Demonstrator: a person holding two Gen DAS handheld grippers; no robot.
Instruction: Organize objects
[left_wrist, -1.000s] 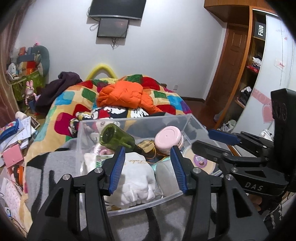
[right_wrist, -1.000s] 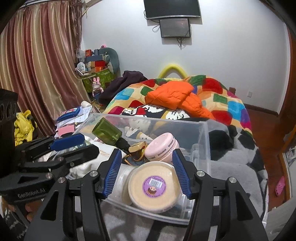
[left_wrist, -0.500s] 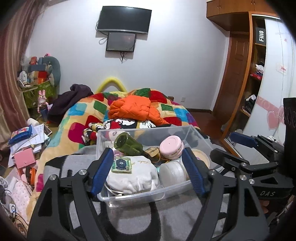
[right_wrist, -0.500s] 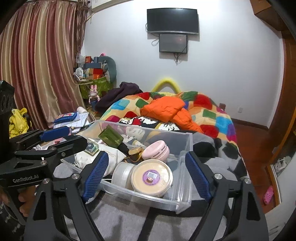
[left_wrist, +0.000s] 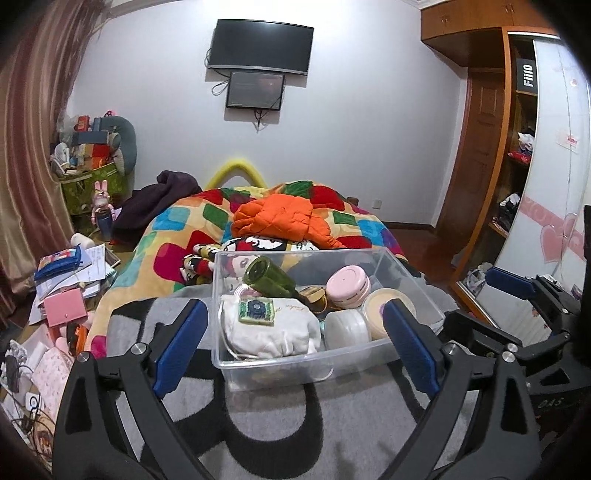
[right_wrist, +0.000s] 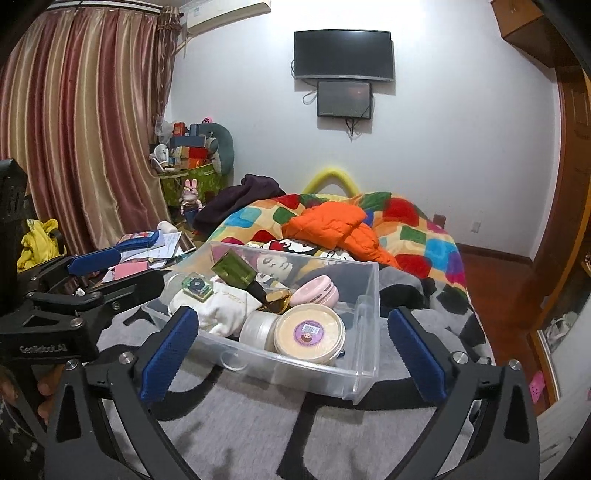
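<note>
A clear plastic bin (left_wrist: 280, 369) (right_wrist: 295, 369) sits on a grey and black blanket. Inside it lie a green bottle (left_wrist: 269, 277) (right_wrist: 234, 271), a pink jar (left_wrist: 349, 286) (right_wrist: 319, 291), a cream tub (right_wrist: 310, 332), a white jar (left_wrist: 347, 328) and a white pouch (left_wrist: 273, 332) with a small green square (left_wrist: 256, 312) on top. My left gripper (left_wrist: 293, 305) hovers before the bin's near wall, its jaws opening wide, pads touching nothing. My right gripper (right_wrist: 292, 313) is beside it at the bin's right end, jaws also opening, nothing held.
Behind the bin the bed carries a patchwork quilt (left_wrist: 177, 229) and an orange jacket (left_wrist: 280, 218). Papers and a pink wallet (left_wrist: 62, 312) clutter the left side. A wardrobe (left_wrist: 524, 166) stands at right. A hand (right_wrist: 44, 387) holds the left gripper's handle.
Both grippers have drawn back and slightly up from the bin, and their jaws have spread much wider. The bin now looks smaller and farther off.
</note>
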